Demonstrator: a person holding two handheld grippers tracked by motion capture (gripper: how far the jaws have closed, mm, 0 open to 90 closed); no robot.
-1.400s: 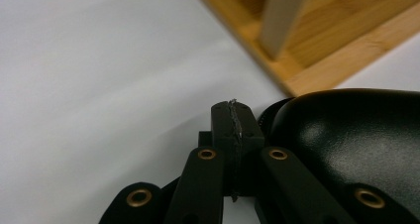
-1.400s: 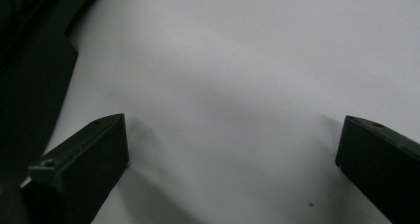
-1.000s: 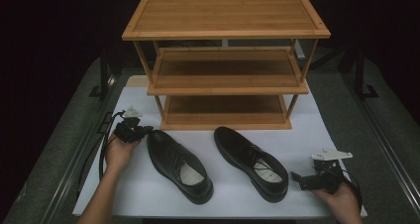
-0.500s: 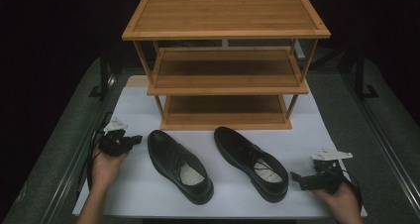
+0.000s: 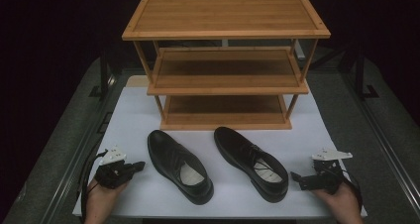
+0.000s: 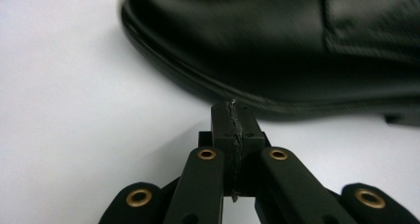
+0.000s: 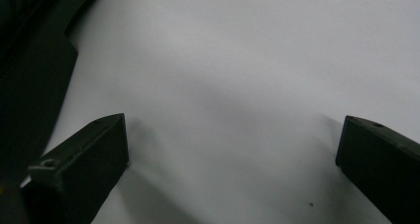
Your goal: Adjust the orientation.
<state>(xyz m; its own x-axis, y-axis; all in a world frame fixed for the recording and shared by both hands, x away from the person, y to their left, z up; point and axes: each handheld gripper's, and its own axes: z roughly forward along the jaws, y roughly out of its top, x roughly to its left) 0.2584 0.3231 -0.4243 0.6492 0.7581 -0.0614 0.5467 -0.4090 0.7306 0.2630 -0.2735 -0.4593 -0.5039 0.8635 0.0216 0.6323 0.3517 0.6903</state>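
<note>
High view: left gripper [image 5: 132, 166] closed, empty, left shoe [image 5: 179, 165] just ahead of its tips, long axis diagonal on table [image 5: 317, 135]. Right gripper [image 5: 299, 177] beside right shoe [image 5: 251, 163].

Left gripper view: shoe sidewall [image 6: 277, 45] just beyond tips.

Right gripper view: jaws wide open, empty.

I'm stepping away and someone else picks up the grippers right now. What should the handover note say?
Left gripper: jaws shut, empty, low on the table near the left shoe, not touching it.
Right gripper: jaws open, empty, resting beside the right shoe.
Things: both black shoes lie on the white table in front of the wooden rack, toes toward the person. All three rack shelves are bare.
Done: nothing placed on the rack.
Left: probably grasp each shoe and set both on a shelf; the left gripper needs opening first.
</note>
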